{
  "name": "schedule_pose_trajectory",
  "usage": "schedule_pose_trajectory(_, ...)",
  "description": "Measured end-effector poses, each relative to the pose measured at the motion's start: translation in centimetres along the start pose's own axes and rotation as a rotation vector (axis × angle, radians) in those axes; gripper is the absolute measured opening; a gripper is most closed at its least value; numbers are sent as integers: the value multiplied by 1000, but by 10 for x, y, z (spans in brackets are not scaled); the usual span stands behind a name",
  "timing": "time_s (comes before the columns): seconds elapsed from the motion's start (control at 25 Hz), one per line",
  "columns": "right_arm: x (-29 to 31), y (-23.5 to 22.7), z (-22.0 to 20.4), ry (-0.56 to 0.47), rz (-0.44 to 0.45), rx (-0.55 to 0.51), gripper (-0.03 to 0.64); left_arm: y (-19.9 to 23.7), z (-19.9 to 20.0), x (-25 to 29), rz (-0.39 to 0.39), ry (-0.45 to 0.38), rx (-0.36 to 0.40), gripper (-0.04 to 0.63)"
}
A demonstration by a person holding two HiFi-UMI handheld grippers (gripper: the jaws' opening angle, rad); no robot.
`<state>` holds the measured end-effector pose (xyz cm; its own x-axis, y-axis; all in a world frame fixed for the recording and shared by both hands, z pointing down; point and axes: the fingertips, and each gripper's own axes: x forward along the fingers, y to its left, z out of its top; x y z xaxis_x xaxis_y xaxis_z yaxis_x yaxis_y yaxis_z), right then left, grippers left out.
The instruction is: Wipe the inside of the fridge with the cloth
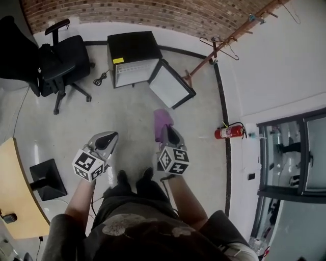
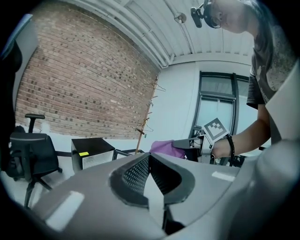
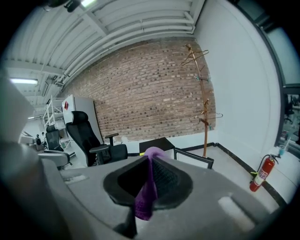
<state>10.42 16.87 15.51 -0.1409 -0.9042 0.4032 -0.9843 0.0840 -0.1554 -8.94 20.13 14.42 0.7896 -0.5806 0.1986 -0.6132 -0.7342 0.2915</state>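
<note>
Right hand-held gripper [image 1: 168, 130] pinches cloth [image 1: 163, 121] by a fold; I judge it light, limp, unlikely to slip. Left hand-held gripper [image 1: 108, 136] pressed together, empty. Fridge [image 1: 133, 58] well ahead.

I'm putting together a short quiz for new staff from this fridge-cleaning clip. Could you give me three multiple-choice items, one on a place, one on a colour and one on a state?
1. Where does the fridge stand?
A. On a counter
B. On the floor, by the brick wall
C. Inside a cupboard

2. What colour is the cloth?
A. Purple
B. Yellow
C. White

3. How is the door of the fridge?
A. Shut
B. Taken off and lying flat
C. Swung open

Answers:
1 B: the head view shows the fridge on the floor, right at the foot of the brick wall.
2 A: the cloth pinched in the right claw is purple in every view.
3 C: the door stands out at an angle, and the pale inside of the fridge shows.
</note>
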Motion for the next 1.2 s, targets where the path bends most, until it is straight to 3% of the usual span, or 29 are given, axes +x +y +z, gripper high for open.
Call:
schedule_pose_trajectory(0.44,-96,13,-37,-47,116,85,14,-78,-14,5,-78,1,27,17)
schedule_pose_trajectory(0.72,-187,4,-74,-25,77,123,14,-168,-34,-41,-132,13,46,18)
schedule_pose_trajectory(1.2,-279,47,-106,-32,182,132,9,-261,-45,-120,-121,-27,70,18)
